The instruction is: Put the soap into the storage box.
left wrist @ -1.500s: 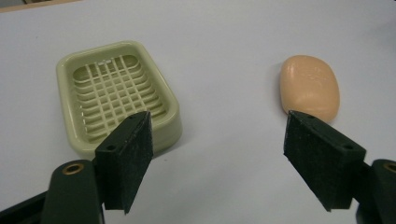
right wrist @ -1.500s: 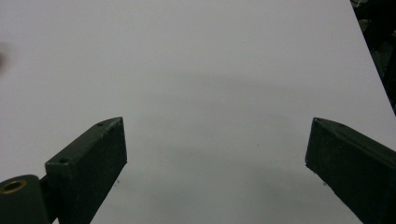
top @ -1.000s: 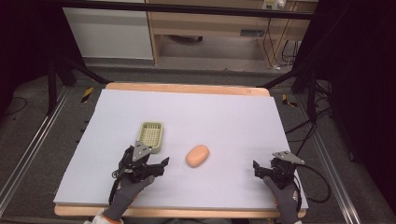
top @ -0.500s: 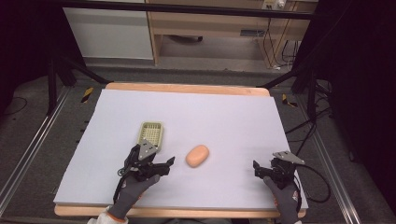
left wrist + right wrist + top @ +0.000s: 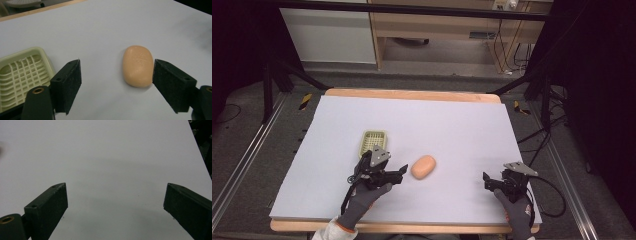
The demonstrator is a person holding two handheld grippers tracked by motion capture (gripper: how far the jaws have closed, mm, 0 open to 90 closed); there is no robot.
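Observation:
An orange oval soap bar (image 5: 423, 166) (image 5: 138, 66) lies on the white table sheet near the middle front. A pale green slatted soap dish (image 5: 373, 142) (image 5: 22, 71) sits just left of it. My left gripper (image 5: 398, 172) (image 5: 117, 82) is open, its tips close to the soap's left side; in the left gripper view the soap lies ahead near the right jaw, not touched. My right gripper (image 5: 489, 181) (image 5: 115, 205) is open over bare sheet at the front right, with nothing between its jaws.
The white sheet (image 5: 452, 125) covers a wooden table whose edge (image 5: 412, 95) shows at the back. Cables (image 5: 557, 200) trail off the right side. Dark stands and a low shelf unit stand beyond the table.
My left gripper has moved right and slightly forward, from beside the dish toward the soap. The right gripper has stayed in place.

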